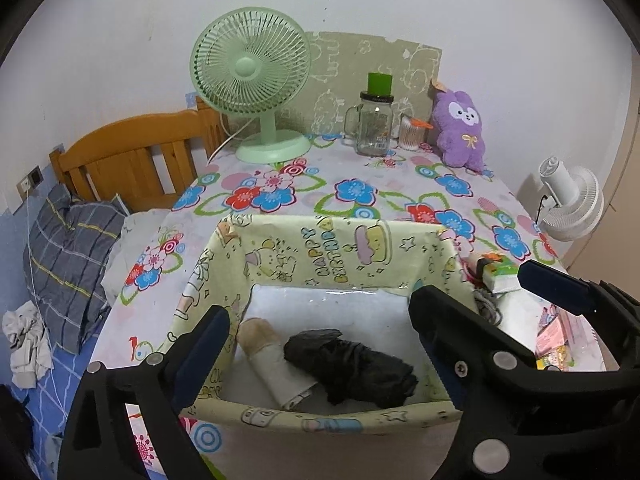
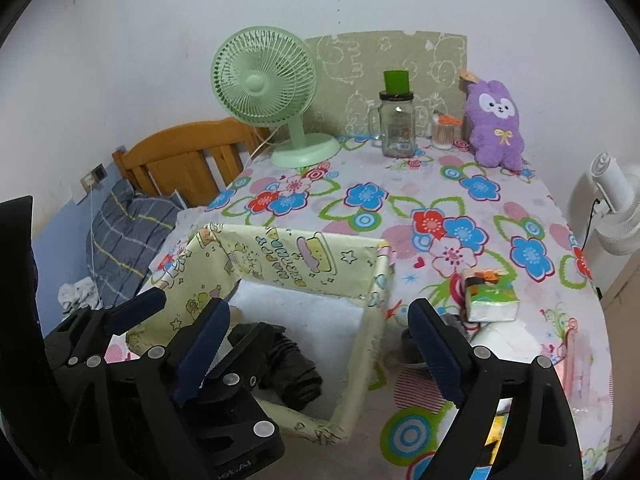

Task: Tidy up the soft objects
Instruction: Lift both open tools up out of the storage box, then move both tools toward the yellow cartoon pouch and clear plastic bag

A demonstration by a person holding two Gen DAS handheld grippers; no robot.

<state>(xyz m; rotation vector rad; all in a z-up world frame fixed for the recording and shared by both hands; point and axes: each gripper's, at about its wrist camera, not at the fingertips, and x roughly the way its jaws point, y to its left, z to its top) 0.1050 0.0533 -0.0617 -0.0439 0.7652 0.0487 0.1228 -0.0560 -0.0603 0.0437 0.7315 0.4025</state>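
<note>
Left wrist view: we held the left gripper (image 1: 320,332) spread and empty above the box (image 1: 320,240); a black bundle (image 1: 352,364) and beige roll (image 1: 272,360) lay inside. Right wrist view: our right gripper (image 2: 316,344) stood apart, empty; right of the box, grey fabric (image 2: 416,344) and a purple plush (image 2: 496,128) at the far table edge remained outside.

Soft, even indoor light; sharp focus, fisheye bending, dark vignetted corners.

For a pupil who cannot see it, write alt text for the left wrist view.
An open left gripper hovers over a yellow cartoon-print box holding a black bundle and a cream roll, on a floral tablecloth.
</note>
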